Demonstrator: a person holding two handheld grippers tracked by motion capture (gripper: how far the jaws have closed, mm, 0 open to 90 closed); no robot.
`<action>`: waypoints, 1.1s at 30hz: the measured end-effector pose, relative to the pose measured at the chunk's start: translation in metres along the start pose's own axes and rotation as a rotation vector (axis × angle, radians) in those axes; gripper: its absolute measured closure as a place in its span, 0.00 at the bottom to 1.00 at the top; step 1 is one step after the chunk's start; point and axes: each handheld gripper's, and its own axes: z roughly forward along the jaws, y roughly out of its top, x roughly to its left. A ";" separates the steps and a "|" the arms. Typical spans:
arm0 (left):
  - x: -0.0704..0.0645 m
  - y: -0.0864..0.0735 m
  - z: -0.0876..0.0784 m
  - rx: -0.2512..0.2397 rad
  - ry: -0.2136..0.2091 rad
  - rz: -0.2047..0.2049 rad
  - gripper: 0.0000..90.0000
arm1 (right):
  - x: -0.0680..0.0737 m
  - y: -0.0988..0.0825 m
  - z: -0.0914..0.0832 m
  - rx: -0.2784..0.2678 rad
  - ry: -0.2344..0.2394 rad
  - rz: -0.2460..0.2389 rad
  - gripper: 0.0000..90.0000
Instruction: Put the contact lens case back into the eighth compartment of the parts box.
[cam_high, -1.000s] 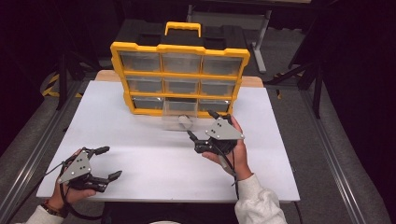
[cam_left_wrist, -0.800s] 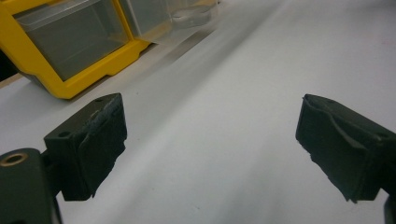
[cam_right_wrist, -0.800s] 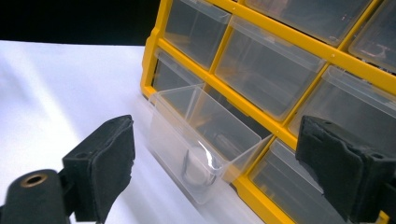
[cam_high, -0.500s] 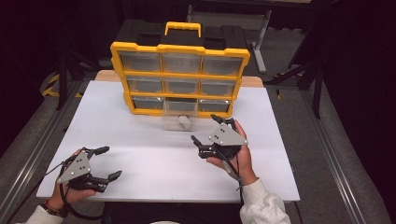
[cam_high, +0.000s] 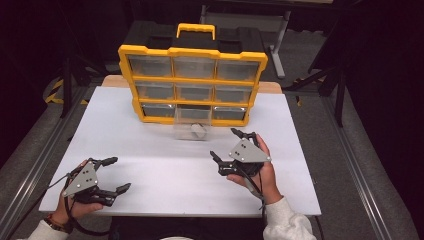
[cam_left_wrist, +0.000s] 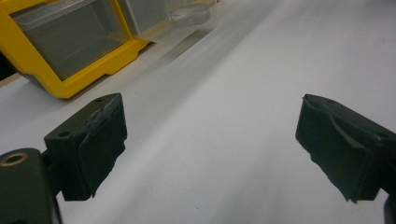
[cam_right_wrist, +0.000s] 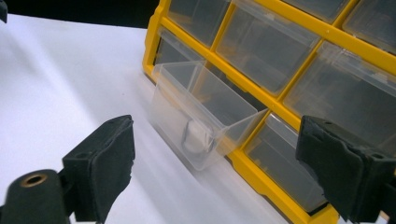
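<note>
A yellow organizer with clear drawers stands upright at the back of the white table. Its bottom middle drawer is pulled out onto the table, and a small white object lies inside. In the right gripper view the drawer with the white object sits ahead between the jaws. My right gripper is open, in front and to the right of the drawer, apart from it. My left gripper is open near the table's front left corner, holding nothing.
The left gripper view shows the organizer's lower left corner far ahead over bare white tabletop. A wooden board edge shows behind the table. Dark stands and metal rails flank the table.
My right gripper has drawn back toward the front of the table and a little right, away from the open drawer. The left gripper has stayed put.
</note>
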 end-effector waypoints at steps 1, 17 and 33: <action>0.000 0.000 0.000 0.000 0.000 0.002 0.11 | 0.000 -0.001 -0.001 0.003 0.000 -0.002 0.14; 0.000 0.000 0.000 0.002 0.000 0.004 0.11 | -0.003 -0.025 -0.015 0.049 -0.012 0.007 0.14; -0.001 0.000 0.002 0.005 -0.001 0.004 0.11 | -0.004 -0.058 -0.024 0.096 -0.018 0.015 0.14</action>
